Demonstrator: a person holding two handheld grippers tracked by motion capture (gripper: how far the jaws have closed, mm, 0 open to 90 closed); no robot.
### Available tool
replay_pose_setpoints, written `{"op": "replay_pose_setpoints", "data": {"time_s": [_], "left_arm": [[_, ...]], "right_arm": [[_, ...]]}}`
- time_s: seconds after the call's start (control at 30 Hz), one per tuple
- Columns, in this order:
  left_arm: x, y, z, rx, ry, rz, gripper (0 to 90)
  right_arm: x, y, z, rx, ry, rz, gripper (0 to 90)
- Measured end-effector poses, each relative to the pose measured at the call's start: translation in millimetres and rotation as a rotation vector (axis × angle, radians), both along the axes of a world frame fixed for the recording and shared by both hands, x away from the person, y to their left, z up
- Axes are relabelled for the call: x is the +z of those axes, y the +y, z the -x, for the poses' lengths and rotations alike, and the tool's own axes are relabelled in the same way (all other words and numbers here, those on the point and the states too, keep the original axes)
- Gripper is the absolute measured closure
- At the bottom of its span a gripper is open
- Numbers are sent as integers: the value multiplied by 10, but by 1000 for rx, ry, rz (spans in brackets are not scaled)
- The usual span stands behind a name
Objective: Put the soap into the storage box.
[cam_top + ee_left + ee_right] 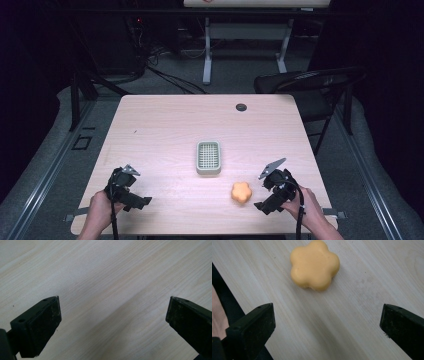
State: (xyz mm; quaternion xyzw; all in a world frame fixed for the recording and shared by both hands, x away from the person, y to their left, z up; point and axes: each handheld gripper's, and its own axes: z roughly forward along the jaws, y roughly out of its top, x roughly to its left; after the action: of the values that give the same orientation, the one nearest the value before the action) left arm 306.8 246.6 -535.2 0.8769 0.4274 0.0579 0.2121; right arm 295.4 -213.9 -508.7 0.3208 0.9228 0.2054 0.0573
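An orange flower-shaped soap [241, 192] [315, 264] lies on the light wood table [165, 125], just in front and right of a small grey-green slatted dish [208, 157] at the table's middle. My right gripper [263, 196] [327, 327] rests a little right of the soap, open, with the soap ahead of its jaws and apart from them. Near the front left corner my left gripper [134, 196] [113, 322] is open over bare wood, nothing between its jaws.
A round black grommet [241, 107] sits in the table's far side. A dark folding chair [310, 90] stands off the far right corner and a white-legged desk [250, 35] farther back. The table's front edge [227, 305] runs close behind the right gripper.
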Motion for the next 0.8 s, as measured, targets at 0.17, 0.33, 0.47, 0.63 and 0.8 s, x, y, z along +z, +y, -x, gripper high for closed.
{"op": "replay_pose_setpoints", "data": {"time_s": [0.17,0.33,0.47,0.63,0.8], "left_arm": [[-9,-9,-9,-3,4,5,1],[-6,1,-9,-7,6,6,1],[-9,1,-7,-7,9,7,1],[-13,-4,-14,-9,12,5,1],[-13,-12,-9,-12,11,6,1]], "right_arm": [[-21,128,-69,27,2,26,0],[-43,256,-113,52,4,30,0],[-102,341,-168,64,13,52,0],[-152,401,-201,77,23,56,0],[-185,470,-226,94,22,63,0]]}}
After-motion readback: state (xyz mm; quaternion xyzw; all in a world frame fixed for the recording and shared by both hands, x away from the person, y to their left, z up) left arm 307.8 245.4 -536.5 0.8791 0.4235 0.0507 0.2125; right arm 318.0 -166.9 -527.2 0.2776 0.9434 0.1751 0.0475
